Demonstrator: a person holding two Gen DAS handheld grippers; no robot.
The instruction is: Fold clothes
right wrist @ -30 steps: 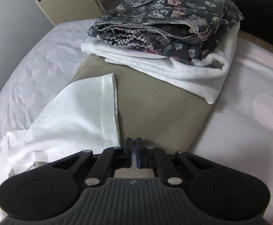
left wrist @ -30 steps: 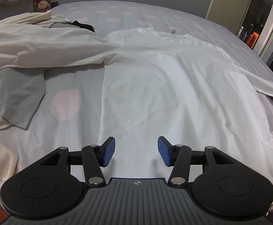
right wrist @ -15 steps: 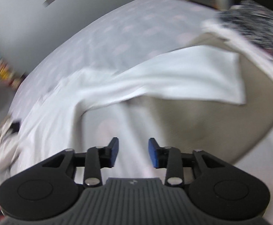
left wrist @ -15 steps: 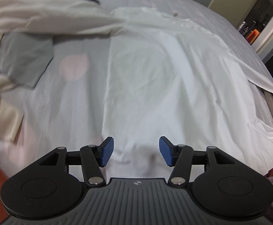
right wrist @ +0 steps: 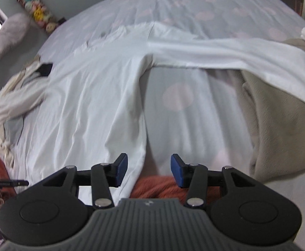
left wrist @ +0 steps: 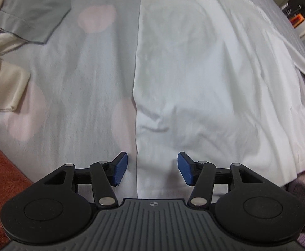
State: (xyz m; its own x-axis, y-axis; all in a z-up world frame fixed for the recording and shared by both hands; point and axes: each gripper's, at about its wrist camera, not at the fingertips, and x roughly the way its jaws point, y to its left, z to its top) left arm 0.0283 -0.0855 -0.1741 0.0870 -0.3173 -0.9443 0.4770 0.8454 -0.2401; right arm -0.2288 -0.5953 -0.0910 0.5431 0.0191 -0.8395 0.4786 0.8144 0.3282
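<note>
Left wrist view: your left tongs (left wrist: 152,171) and right tongs (right wrist: 149,170) gape empty over the white shirt (left wrist: 204,79) spread on the bed (left wrist: 79,87), low in frame; pinch sheet with hem and it'll bunch.

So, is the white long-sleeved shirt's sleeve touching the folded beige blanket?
Touching: in the right wrist view the white shirt's sleeve drapes straight over the beige blanket, lying on its top edge with no gap.
</note>
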